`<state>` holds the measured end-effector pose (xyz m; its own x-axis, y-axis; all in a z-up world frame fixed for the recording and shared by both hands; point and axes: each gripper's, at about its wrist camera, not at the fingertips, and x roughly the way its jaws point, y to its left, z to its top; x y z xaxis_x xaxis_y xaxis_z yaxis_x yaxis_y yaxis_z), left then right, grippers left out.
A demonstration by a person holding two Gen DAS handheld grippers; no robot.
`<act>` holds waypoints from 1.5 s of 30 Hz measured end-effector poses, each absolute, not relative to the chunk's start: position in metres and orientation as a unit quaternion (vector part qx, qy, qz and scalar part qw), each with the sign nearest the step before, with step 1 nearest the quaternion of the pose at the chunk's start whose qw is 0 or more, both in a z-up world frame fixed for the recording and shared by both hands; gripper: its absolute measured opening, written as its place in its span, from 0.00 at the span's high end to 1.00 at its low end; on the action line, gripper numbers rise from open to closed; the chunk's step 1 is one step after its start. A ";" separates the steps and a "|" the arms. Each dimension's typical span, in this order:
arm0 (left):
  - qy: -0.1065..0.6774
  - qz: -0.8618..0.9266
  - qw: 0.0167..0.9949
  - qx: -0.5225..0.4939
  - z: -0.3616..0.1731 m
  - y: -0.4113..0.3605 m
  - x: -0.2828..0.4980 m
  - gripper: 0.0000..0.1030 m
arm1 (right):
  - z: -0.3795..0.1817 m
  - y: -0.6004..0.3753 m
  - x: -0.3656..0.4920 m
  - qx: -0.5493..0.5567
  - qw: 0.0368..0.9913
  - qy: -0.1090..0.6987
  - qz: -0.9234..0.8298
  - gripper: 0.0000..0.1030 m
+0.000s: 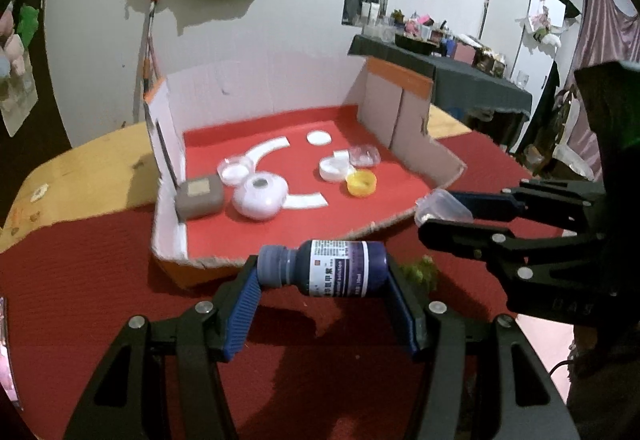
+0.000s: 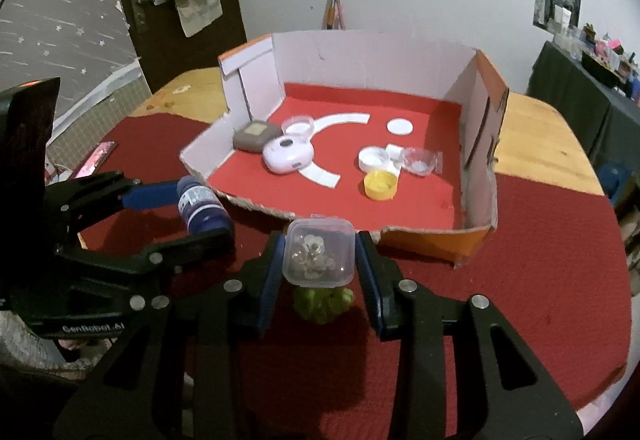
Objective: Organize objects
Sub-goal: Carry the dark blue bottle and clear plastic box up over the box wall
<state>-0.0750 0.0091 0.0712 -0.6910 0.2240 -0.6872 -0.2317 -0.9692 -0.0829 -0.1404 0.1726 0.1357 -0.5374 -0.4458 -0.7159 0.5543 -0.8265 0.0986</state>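
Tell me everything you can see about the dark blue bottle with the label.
The small dark blue plastic bottle has a ribbed blue screw cap, closed, and a white and purple printed label. It lies sideways, lifted above the red cloth, clamped end to end in the left gripper's jaws: cap against one blue pad, base against the other. It hangs just before the cardboard tray's front edge.

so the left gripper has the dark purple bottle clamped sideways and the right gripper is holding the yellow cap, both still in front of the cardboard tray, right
Not quite. The right gripper holds a small clear plastic box with a lid, not the round yellow cap, which lies inside the open cardboard tray with the red floor; the right wrist view shows this. The rest stands: the left gripper clamps the dark purple labelled bottle sideways, short of the tray.
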 end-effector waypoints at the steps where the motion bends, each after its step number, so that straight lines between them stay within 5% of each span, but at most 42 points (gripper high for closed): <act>1: 0.005 0.921 0.121 -0.371 0.074 0.008 -0.077 0.41 | 0.137 0.173 -0.141 0.385 0.287 0.070 -0.874 0.67; 45: 0.012 0.869 0.113 -0.482 0.039 -0.006 -0.163 0.41 | 0.100 0.150 -0.229 0.478 0.320 0.049 -0.817 0.68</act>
